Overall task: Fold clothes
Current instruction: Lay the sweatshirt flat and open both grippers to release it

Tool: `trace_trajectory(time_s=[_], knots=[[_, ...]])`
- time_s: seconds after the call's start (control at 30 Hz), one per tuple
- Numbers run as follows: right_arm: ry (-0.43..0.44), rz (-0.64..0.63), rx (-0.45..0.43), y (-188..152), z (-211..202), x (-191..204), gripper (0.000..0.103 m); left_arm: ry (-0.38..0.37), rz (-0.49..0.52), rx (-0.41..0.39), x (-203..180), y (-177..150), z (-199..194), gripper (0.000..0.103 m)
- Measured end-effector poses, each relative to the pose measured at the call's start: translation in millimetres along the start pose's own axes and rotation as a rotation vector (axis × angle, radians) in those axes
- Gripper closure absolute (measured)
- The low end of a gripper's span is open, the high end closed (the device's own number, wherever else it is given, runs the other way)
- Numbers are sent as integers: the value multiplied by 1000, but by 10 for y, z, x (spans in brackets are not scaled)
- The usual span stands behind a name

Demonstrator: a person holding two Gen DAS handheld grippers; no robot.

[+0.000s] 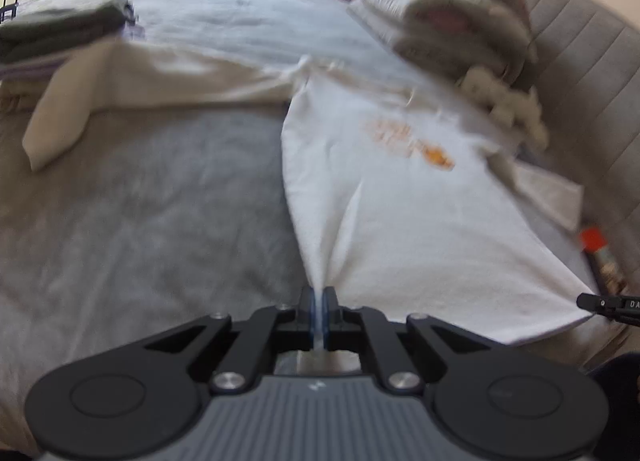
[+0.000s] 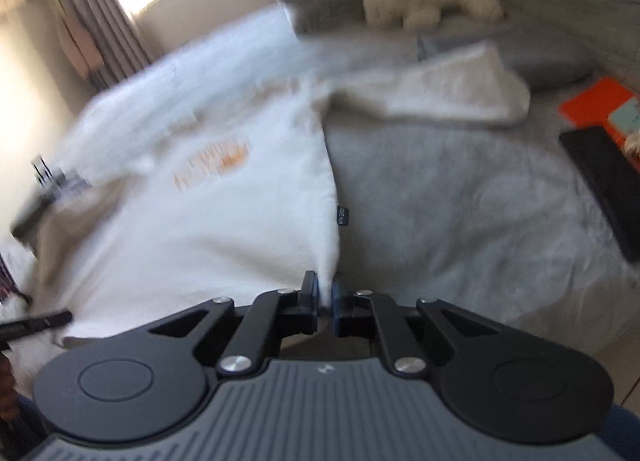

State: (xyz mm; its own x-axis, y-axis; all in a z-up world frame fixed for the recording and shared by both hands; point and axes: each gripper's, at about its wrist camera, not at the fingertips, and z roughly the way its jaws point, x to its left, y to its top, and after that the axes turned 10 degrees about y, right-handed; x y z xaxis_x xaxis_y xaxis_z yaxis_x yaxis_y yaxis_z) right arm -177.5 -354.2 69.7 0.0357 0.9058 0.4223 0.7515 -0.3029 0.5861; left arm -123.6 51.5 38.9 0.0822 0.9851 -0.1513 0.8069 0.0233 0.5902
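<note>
On bed with grey cover, padded headboard behind, curtain and bright window at side. Stack of folded clothes at far corner. White T-shirt spread flat on cover, orange print facing up. Left gripper clenched on one hem corner, right gripper clenched on other. Cloth bunched into folds at both jaws.

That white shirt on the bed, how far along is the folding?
Done: a dark folded stack sits at the far corner. In hand: the left tongs and right tongs each pinch a bottom corner of the white shirt, which is spread flat. Left: every fold, sleeves included.
</note>
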Motion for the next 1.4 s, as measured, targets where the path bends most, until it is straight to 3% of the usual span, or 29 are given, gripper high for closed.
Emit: trace_trajectory(time_s=[0.07,0.2,0.27,0.33,0.47,0.63,0.9,0.97,1.17,1.27,1.4], knots=[[-28,3,56,-72,176,-57,95,16,15,15,8,-27,64,98],[-70,-47,42,-45,157,-3,92,32,-10,16,99,30,28,91],[-105,-97,6,14,83,31,72,52,-24,-22,139,109,-52,89],[-144,-147,-42,86,17,65,65,67,-22,-59,121,216,-101,87],[-115,-175,-84,332,36,99,65,66,5,-107,-12,480,-85,80],[-31,-218,-48,685,347,282,65,27,11,-134,-283,780,52,79],[27,-238,-11,1248,843,506,63,60,-17,-169,-507,1133,510,56],[45,-235,0,1350,987,521,57,92,9,-184,-500,1146,679,55],[77,-211,34,1267,1576,379,56,158,24,-154,-400,1108,1096,51],[26,-238,74,1237,1785,386,56,170,62,-183,-484,1086,1157,39],[-2,-322,96,1233,1885,466,50,186,101,-197,-540,1125,1177,39]])
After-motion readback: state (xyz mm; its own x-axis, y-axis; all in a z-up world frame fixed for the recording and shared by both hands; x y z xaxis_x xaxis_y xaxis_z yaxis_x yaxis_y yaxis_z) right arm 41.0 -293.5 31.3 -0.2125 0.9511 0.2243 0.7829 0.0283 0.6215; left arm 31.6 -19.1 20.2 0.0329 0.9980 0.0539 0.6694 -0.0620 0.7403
